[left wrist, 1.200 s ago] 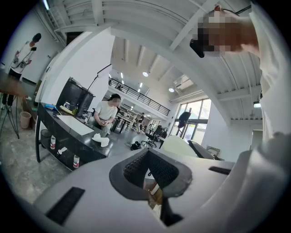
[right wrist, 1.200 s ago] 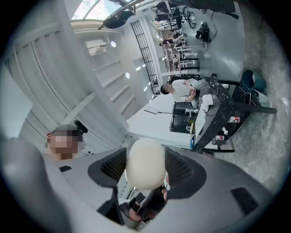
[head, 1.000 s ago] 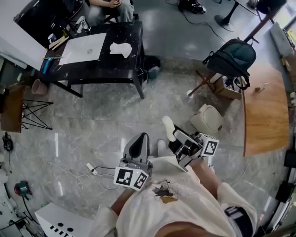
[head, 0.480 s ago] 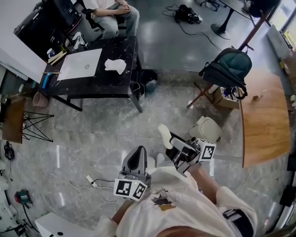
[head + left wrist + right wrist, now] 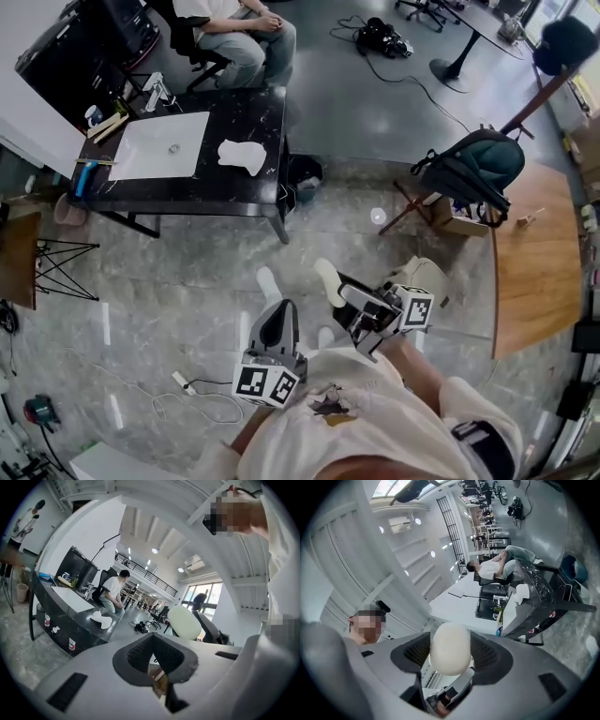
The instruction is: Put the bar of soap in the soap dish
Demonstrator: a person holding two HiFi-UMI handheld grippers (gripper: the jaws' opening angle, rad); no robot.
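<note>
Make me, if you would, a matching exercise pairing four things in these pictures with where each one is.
Things:
1. bar of soap
2. backpack
3. seated person
4. white sheet

Places:
A. flat on the black table
B. between the jaws of the right gripper
C. at the black table's far side
D. beside the wooden table

Pairs: 1-B, 2-D, 3-C, 4-A.
</note>
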